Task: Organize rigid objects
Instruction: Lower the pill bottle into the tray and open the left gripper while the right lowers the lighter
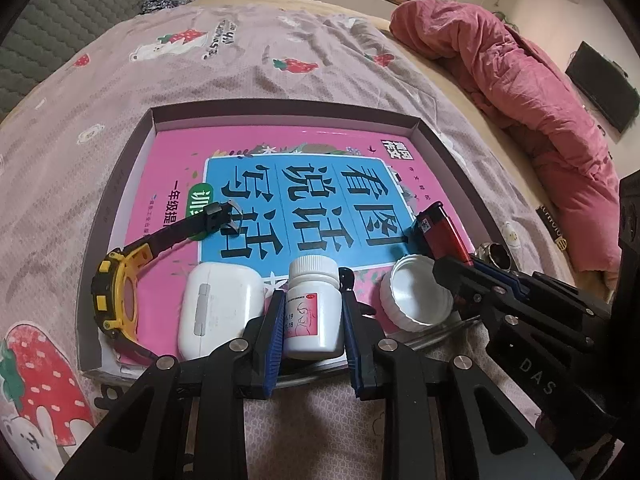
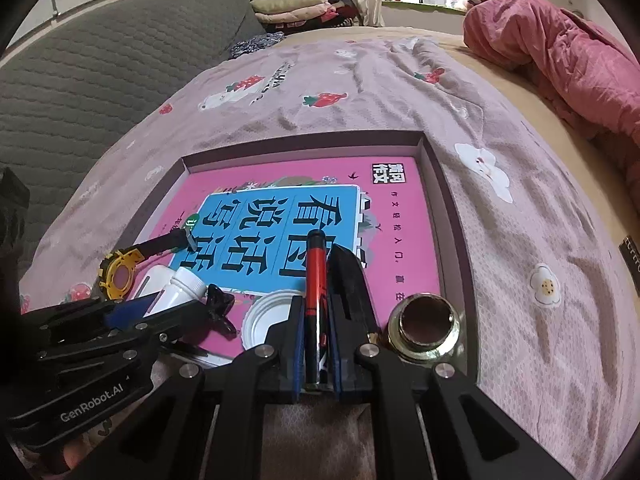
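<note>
A shallow cardboard box (image 1: 280, 105) lies on the bed with a pink book (image 1: 180, 152) covering its floor. My left gripper (image 1: 311, 292) is shut on a white pill bottle (image 1: 312, 312), held upright at the box's near edge. To its left lie a white earbud case (image 1: 220, 308) and a yellow watch (image 1: 116, 300). A white lid (image 1: 416, 296) rests to the right. My right gripper (image 2: 318, 280) is shut on a red lighter (image 2: 316, 280), which points away over the book. Beside it, a brass fitting (image 2: 426, 328) sits in the near right corner.
The bedspread (image 2: 360, 92) with strawberry prints surrounds the box. A bunched pink quilt (image 1: 520, 80) lies at the far right. A grey padded headboard (image 2: 100, 80) rises on the left, with folded clothes (image 2: 296, 6) behind it.
</note>
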A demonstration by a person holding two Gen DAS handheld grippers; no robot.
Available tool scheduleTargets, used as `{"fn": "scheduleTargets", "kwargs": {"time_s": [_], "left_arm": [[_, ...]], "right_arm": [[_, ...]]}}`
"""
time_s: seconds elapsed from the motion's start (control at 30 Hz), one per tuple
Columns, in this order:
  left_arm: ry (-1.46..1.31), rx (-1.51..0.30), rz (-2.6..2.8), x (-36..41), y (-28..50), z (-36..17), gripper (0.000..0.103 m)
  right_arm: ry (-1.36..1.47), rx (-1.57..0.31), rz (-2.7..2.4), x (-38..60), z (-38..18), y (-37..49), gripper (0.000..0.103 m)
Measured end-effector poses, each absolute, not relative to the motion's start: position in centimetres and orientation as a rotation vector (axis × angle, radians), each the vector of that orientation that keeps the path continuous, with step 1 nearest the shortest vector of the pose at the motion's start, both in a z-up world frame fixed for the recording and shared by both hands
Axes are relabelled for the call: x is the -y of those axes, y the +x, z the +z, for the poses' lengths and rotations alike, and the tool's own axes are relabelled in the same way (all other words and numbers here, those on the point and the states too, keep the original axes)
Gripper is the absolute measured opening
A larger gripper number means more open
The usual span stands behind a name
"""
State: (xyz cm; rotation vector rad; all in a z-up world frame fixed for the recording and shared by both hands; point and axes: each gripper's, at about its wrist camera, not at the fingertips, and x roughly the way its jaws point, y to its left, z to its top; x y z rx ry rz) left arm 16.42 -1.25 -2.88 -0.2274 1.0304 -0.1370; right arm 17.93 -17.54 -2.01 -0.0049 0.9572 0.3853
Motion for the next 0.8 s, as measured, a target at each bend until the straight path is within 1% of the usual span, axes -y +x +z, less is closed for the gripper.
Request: {"fn": "scheduleTargets", "kwargs": {"time_s": [0.8], "left_arm": [[-0.265,-1.04,-0.135,0.37,15.53,-2.77,0.028]], "right_arm": [[0.001,-0.957,0.355,17.83,-1.2,17.38,0.011]]}}
